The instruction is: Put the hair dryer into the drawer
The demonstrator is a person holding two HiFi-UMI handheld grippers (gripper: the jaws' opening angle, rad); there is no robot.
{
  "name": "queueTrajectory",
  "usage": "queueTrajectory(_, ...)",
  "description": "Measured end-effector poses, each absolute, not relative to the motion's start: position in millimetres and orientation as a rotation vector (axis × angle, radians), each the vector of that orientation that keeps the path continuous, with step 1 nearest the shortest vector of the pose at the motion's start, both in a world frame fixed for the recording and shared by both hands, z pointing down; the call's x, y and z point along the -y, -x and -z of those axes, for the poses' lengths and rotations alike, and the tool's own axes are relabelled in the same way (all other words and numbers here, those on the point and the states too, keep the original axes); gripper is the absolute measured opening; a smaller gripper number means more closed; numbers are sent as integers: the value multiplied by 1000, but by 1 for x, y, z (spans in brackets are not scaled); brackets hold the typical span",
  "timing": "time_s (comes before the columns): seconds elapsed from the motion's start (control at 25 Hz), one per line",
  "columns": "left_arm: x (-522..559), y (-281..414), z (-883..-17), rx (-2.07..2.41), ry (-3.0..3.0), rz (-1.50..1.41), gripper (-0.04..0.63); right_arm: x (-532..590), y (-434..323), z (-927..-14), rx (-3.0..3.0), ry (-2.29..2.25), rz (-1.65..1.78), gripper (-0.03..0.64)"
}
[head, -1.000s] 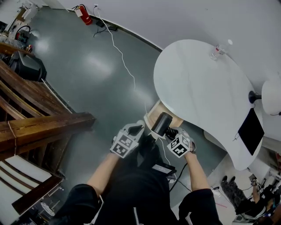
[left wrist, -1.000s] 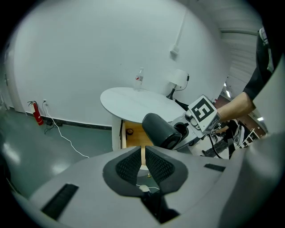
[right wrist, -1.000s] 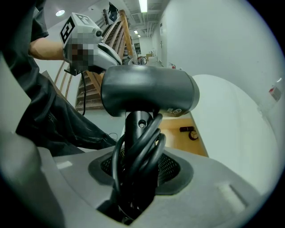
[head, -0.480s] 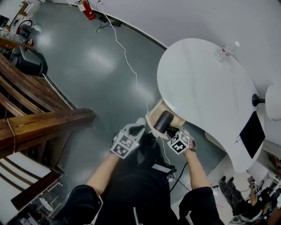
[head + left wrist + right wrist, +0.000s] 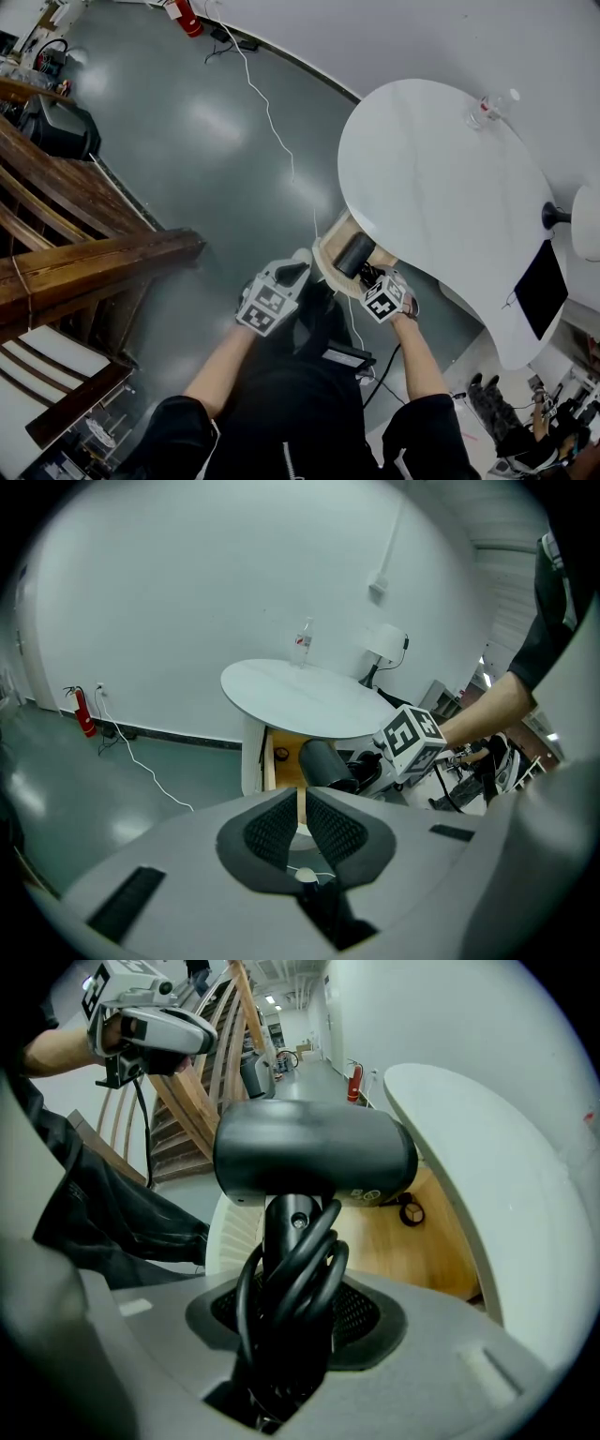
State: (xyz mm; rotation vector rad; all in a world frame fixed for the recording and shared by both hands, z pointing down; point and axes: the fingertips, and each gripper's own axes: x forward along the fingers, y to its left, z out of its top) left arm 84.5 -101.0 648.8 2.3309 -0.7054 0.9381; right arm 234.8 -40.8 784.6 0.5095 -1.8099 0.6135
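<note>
A black hair dryer (image 5: 314,1162), its cord wound round the handle, is clamped by the handle in my right gripper (image 5: 298,1290). In the head view the hair dryer (image 5: 354,254) hangs over the open wooden drawer (image 5: 326,246) under the white round table (image 5: 441,187), with the right gripper (image 5: 367,277) just behind it. The drawer's wooden floor (image 5: 412,1255) lies below the dryer's barrel. My left gripper (image 5: 298,272) waits to the left of the drawer, its pads (image 5: 272,829) closed together with nothing between them. From there the dryer (image 5: 323,761) shows in front of the drawer (image 5: 281,754).
A small round object (image 5: 410,1211) lies on the drawer floor. A clear bottle (image 5: 487,111), a lamp (image 5: 579,217) and a black tablet (image 5: 542,286) are on the table. A wooden staircase rail (image 5: 84,262) stands at left. A white cable (image 5: 267,112) runs across the green floor.
My right gripper has sunk with the hair dryer, closer to the open drawer. The left gripper has stayed where it was.
</note>
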Motion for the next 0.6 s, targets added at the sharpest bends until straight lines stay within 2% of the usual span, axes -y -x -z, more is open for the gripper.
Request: queueTrajectory(0.6, 98, -103, -651, 657, -2327, -907, 26, 61, -248, -813, 1725, -598, -616, 182)
